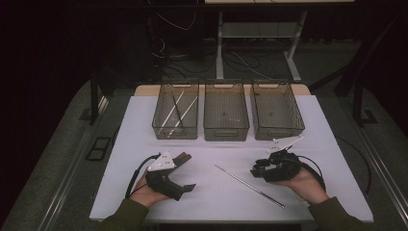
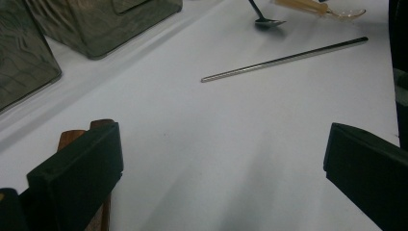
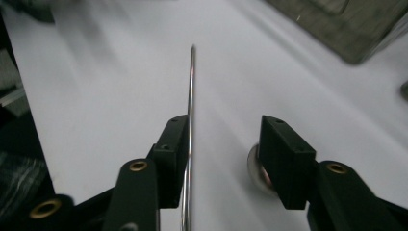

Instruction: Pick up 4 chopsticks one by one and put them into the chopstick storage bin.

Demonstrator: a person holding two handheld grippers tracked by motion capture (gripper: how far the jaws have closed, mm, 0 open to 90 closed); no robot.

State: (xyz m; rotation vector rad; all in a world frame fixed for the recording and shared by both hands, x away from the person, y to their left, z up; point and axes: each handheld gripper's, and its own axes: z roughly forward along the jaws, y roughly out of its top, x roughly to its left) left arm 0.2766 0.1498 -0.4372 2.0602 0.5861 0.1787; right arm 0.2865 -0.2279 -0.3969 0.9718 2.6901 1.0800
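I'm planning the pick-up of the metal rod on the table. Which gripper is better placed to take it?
Right. The right gripper already has the metal rod running between its open jaws, beside one pad. The left gripper sits apart from it, jaws wide over bare table.

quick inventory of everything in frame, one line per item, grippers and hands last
Table: 1, white top, centre of the high view.
Bins: 3, smoky clear plastic, in a row at the table's far edge.
Sticks: a few, pale and dark, thin, in the left bin; exact count unclear.
Metal rod: 1, silver, lying diagonally on the table between the grippers.
Spoons: 2, one dark and one clear amber, beyond the rod in the left gripper view.
Brown wooden piece: 1, by the left gripper's jaw; what it is, unclear.
Left gripper: 1, black, near-left of the table, open, nothing between the fingers.
Right gripper: 1, black, near-right, open, rod between the fingers.
Hands: 2, olive sleeves, bottom edge.
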